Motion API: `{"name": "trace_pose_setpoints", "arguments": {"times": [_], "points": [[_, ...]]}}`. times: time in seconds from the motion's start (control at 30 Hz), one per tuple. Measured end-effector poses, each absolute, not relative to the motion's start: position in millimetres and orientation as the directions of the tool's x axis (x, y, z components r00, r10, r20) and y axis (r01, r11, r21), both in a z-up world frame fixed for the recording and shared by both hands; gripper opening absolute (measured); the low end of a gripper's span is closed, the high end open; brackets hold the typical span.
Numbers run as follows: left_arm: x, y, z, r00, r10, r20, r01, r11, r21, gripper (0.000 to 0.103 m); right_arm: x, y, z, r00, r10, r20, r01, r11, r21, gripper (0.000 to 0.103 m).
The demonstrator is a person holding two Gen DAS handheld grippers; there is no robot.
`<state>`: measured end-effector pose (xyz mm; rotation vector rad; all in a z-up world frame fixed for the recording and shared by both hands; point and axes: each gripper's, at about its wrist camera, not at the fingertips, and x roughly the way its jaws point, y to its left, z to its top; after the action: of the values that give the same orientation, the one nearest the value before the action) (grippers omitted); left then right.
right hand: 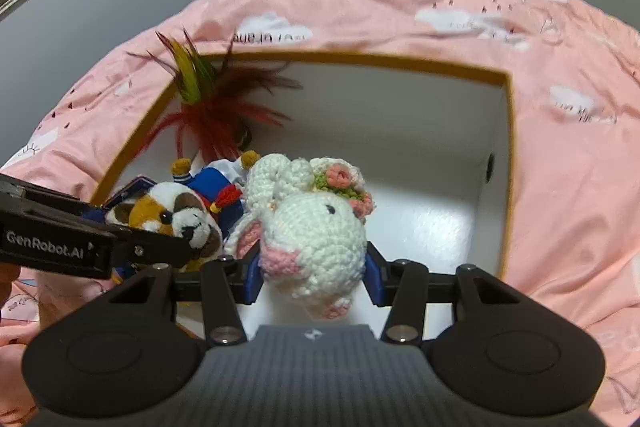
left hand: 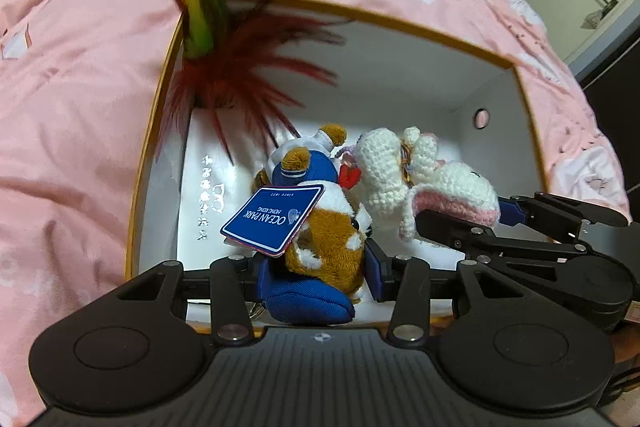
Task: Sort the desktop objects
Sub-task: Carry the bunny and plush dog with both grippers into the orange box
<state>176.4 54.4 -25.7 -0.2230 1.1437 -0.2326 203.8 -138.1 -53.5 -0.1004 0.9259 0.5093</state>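
Left gripper (left hand: pixel 320 267) clamps the plush (left hand: pixel 320 239); right gripper (right hand: pixel 314 267) clamps the crochet bunny (right hand: pixel 312 227). Both toys hang inside the box (right hand: pixel 505 163). Risk: the bunny's loops snag beside the plush; feathers (left hand: pixel 240 67) ahead could tangle.

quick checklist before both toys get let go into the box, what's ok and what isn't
1. Left hand-held gripper shut on brown-and-white plush animal in blue sailor outfit: ok.
2. Right hand-held gripper shut on white crocheted bunny with pink flower crown: ok.
3. Both toys inside the white cardboard box with mustard rim: ok.
4. Bare box floor to the bunny's right: ok.
5. Red and green feather toy in the far corner, apart from both toys: ok.
6. Toys resting on the floor: cannot tell.
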Motion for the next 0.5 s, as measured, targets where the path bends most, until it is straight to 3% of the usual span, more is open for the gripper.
{"name": "trace_pose_setpoints", "arguments": {"times": [0.5], "points": [[185,45,-48,0.326,-0.253,-0.911,0.113,0.967,-0.228,0.052,219,-133,-82,0.357,0.422,-0.833,-0.466,0.853,0.233,0.053]]}}
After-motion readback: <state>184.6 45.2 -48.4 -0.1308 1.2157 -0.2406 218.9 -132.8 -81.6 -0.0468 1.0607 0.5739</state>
